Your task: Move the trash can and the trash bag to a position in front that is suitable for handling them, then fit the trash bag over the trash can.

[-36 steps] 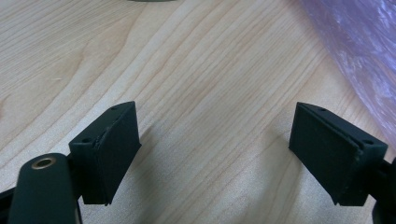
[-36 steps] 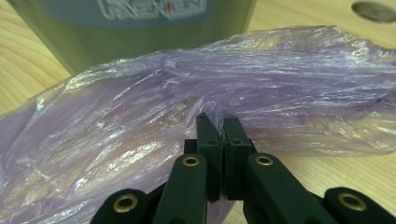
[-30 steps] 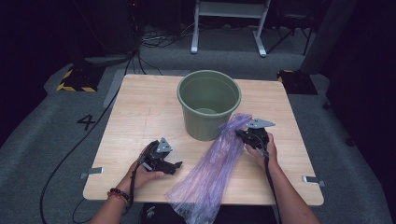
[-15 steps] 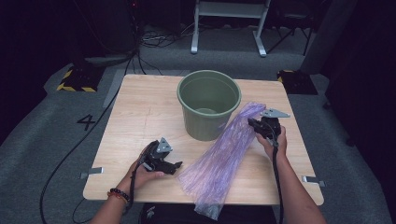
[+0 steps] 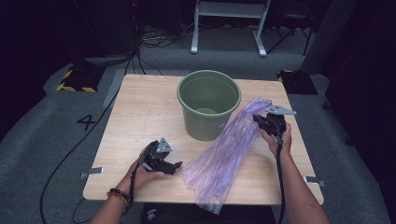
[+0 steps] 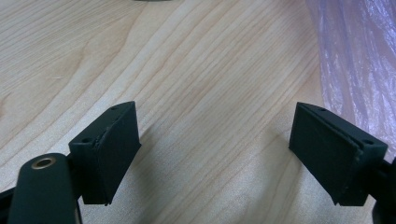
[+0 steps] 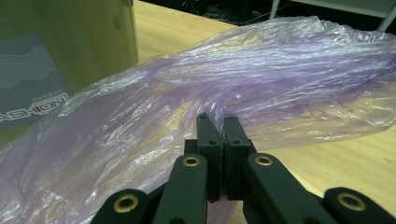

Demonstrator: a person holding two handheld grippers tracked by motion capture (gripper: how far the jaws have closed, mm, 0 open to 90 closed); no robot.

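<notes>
A thin purple plastic bag [image 5: 229,149] lies stretched across the right half of the wooden table [image 5: 140,112], from beside the green bucket [image 5: 208,103] down over the near edge. My right gripper [image 5: 259,120] is shut on the bag's far end, lifted a little above the table; in the right gripper view the jaws pinch the crinkled purple film [image 7: 261,88] with the bucket wall [image 7: 60,51] at left. My left gripper [image 5: 175,167] rests on the table near the front, jaws open with nothing between them. The bag's edge [image 6: 355,56] lies just to its right.
The bucket stands upright near the table's middle back, with a label [image 7: 28,88] on its side. A metal frame [image 5: 229,23] and cables lie on the floor beyond the table. Bare wood [image 6: 187,93] spans the left half.
My right gripper has moved right and away, lifting slightly, drawing the purple bag out straighter alongside the bucket. The left gripper has stayed put.
</notes>
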